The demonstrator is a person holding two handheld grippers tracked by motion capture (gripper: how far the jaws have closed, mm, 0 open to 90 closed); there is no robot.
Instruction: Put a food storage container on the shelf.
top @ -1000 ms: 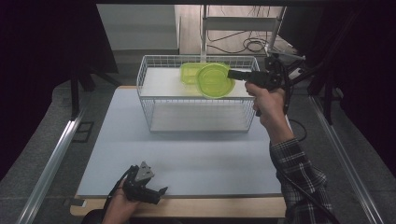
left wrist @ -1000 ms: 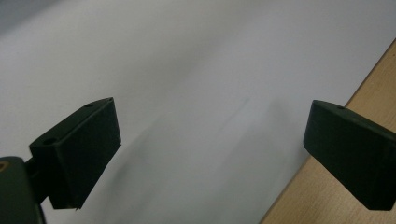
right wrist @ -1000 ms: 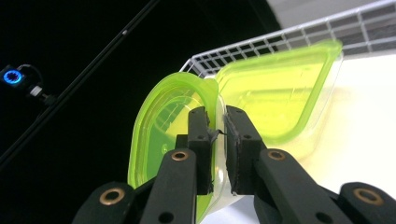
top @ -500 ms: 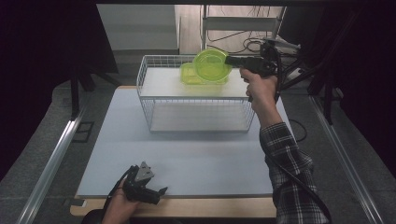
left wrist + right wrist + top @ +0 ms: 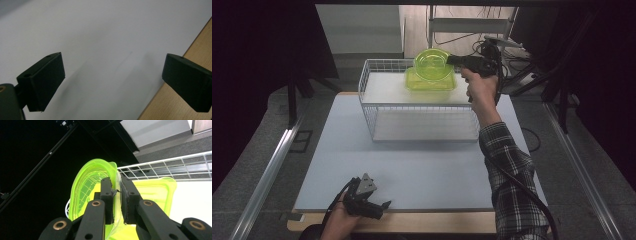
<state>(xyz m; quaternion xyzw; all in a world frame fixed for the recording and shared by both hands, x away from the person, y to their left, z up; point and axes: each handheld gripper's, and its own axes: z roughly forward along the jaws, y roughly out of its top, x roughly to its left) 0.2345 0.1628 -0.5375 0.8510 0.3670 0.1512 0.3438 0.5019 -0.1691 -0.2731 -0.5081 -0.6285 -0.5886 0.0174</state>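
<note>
Writing: no brand, label or lettering is readable on any thing here.
Held thing: the right gripper (image 5: 451, 59) is grasping a round lime-green bowl (image 5: 432, 64) by its rim, the jaws clenching on the thin plastic wall, one jaw inside and one outside, as the right gripper view is showing (image 5: 116, 197).
Where it is: the bowl is hanging in the air over the far side of the white wire basket (image 5: 367, 82), just above a square lime-green container (image 5: 412, 82) that is sitting inside the basket.
Which way it points: the bowl is tipping on its edge, its open mouth facing toward the person's side and upward; being round, it is showing no long axis.
Left gripper: the left gripper (image 5: 379, 206) is lying low at the near edge of the bench (image 5: 412, 165), jaws released and standing wide apart with nothing between them (image 5: 112, 82).
Edges: the basket's wire rim is running just below the bowl; the left jaws are pointing across the line where the pale mat is meeting the wooden bench edge (image 5: 175, 105).
Open room: the wide stretch of pale bench between basket and left hand (image 5: 339, 222) is lying bare; the basket floor left of the square container is also bare.
</note>
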